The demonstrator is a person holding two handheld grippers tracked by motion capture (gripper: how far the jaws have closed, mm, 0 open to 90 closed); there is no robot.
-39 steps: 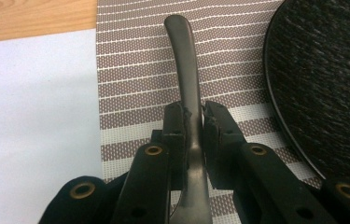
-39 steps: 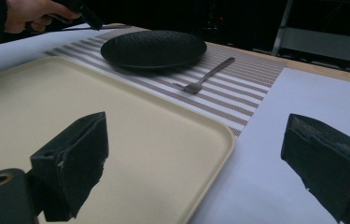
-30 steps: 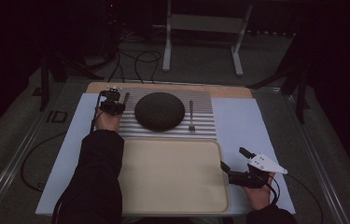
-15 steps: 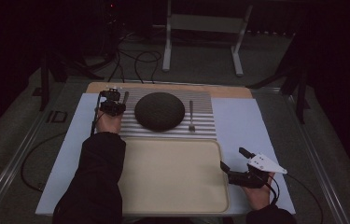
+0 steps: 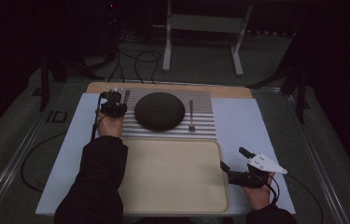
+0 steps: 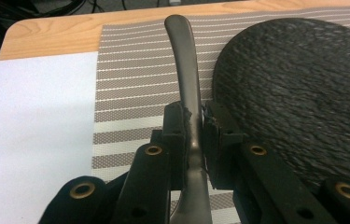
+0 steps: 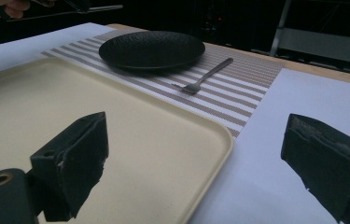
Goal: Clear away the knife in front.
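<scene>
Clamped between the pads of the left gripper (image 6: 196, 135) is a metal utensil (image 6: 185, 70), gripped partway along its handle; which utensil it is cannot be told, as its working end is hidden. Its long axis runs away from the gripper, the rounded handle end pointing toward the far wooden edge of the table (image 6: 51, 32). In the high view, the gripper (image 5: 113, 108) is seen over the left end of the striped mat (image 5: 203, 128). Just beside the utensil, on the mat, a black plate (image 5: 159, 111) is set, and no contact between the two can be seen. Right of the plate a fork (image 5: 191, 115) is laid, tines toward the near side. Nearer still, a cream tray (image 5: 172, 175) is placed, its far rim along the mat's edge. At the tray's right rim the right gripper (image 5: 235, 163) is held over white paper (image 5: 242, 121), its jaws spread wide with nothing between them.
</scene>
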